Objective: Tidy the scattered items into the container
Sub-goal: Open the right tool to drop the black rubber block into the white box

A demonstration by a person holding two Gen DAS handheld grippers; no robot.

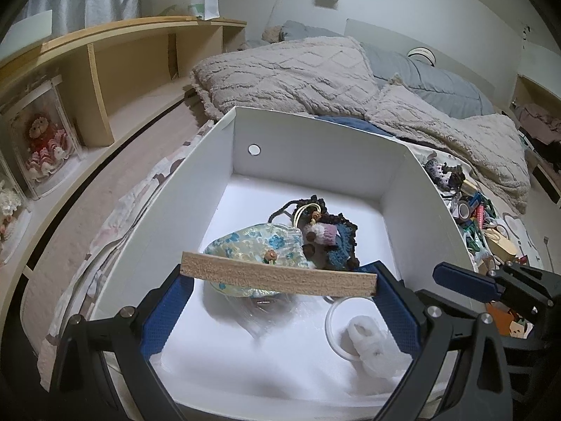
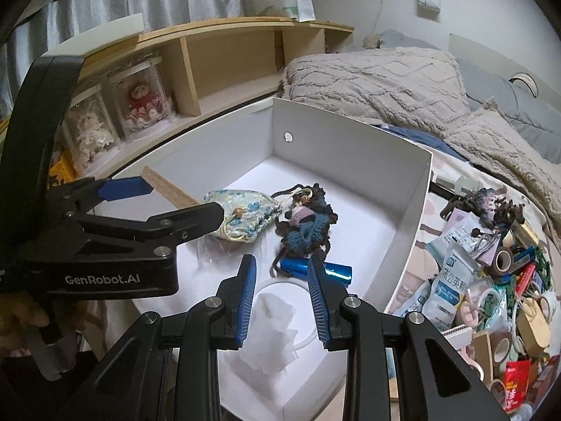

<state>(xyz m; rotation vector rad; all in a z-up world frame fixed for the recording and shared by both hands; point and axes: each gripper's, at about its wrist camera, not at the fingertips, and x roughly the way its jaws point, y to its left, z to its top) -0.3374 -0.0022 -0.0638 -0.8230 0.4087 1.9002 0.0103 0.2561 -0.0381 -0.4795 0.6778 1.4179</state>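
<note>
The bed [image 1: 315, 80] fills the upper half of both views, its blanket bunched at upper right. On it the white box [image 1: 196, 182], the container, takes the centre of each frame. Already inside: a floral pouch [image 1: 256, 245], a dark crocheted piece [image 2: 308, 224], a blue battery [image 2: 336, 270] and a clear round dish [image 2: 280, 301] holding white tissue. The pile of scattered items [image 2: 491, 280], packets, tape rolls and trinkets, lies on the bed at lower right, just beside the box wall.

Left tongs [image 1: 278, 280]: spread wide and clamped on the ends of a tan strip [image 1: 277, 275], held over the box interior. Right tongs [image 2: 282, 280]: narrow, with nothing visibly between them, hovering above the dish and battery.

Risks, as judged: the strip is gripped only at its tips, so it may bow or spring free. The two tools stand close, and a reach toward the pile could knock them together. A careless release could tip the dish.
</note>
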